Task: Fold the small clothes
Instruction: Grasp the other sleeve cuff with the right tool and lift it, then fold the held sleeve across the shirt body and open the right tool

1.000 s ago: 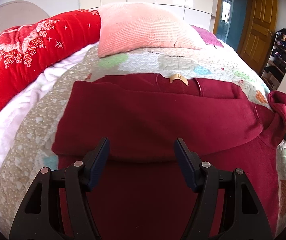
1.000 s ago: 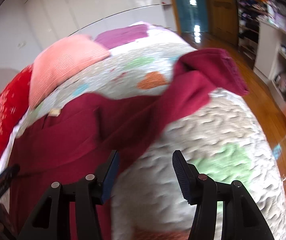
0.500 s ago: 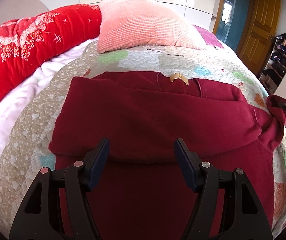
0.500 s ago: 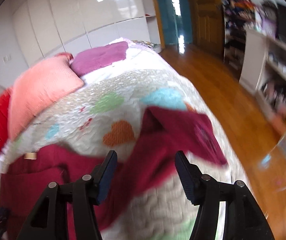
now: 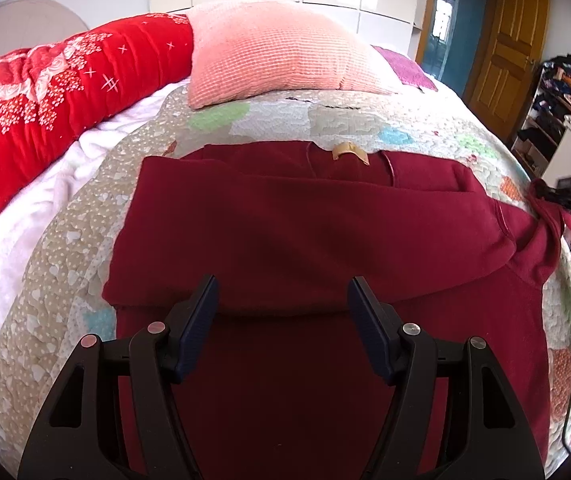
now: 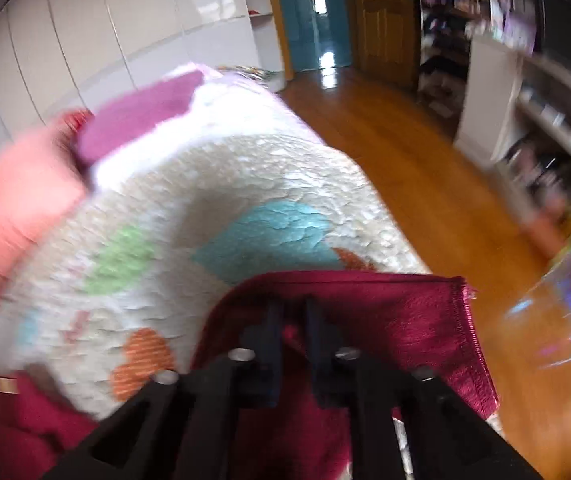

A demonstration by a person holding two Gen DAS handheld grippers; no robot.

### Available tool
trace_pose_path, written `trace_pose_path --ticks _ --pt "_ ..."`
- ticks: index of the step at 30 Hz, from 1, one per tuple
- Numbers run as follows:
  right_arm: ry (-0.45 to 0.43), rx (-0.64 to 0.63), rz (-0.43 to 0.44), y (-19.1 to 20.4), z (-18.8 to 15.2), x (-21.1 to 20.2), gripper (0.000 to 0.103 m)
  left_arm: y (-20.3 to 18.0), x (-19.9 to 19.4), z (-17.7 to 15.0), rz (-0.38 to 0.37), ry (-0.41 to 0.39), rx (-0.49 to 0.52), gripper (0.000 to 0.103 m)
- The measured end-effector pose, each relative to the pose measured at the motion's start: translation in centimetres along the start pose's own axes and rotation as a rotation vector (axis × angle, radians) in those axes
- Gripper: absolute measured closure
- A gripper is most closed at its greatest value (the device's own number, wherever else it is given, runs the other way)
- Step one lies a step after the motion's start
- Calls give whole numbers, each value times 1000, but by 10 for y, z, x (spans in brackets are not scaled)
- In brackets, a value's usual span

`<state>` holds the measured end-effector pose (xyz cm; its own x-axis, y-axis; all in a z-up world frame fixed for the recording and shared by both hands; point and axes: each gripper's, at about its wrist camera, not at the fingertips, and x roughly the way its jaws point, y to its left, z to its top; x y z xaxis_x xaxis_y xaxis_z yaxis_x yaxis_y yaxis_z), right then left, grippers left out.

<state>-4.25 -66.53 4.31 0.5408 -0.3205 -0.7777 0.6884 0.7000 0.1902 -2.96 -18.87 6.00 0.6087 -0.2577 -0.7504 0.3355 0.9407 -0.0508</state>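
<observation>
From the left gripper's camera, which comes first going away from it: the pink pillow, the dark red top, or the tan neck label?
1. Dark red top, right under the left gripper.
2. Tan label, at its far collar.
3. Pink pillow, beyond, at the bed's head.

One dark red sweater lies on the bed, with one pink pillow, one red quilt and one purple cloth.
</observation>
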Motion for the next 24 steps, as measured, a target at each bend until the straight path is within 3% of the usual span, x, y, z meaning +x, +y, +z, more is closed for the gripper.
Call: trace_pose_path --ticks 6,9,11,12,13,15,16,18,20,21,24 --pt "-32 -84 64 8 -4 -38 100 13 -13 2 -16 -18 -63 36" --pt "-30 -106 23 22 -3 -37 100 14 -20 1 -6 -34 -44 36" --pt "21 -140 -28 32 -4 -26 89 16 -22 0 11 -41 -31 36" --pt "56 -142 -40 35 -4 -17 63 18 -22 1 17 -42 -31 36" --pt "73 -127 -40 38 -5 -9 48 20 -22 1 20 -43 -35 36" --pt "68 -113 -73 43 -4 2 44 22 -18 1 22 -33 -47 36" --pt "87 -145 -132 49 -5 13 44 22 -15 1 21 -24 -48 36" --pt "102 -177 -168 52 -9 27 46 22 -12 0 19 -16 -42 36" --pt "43 -144 -154 43 -8 23 73 22 -10 -1 25 -16 -32 36" --pt "35 -126 -146 37 -6 20 95 23 -10 -1 25 -16 -31 36" --pt "11 -53 16 14 -2 -3 95 30 -13 0 12 -21 -54 36"
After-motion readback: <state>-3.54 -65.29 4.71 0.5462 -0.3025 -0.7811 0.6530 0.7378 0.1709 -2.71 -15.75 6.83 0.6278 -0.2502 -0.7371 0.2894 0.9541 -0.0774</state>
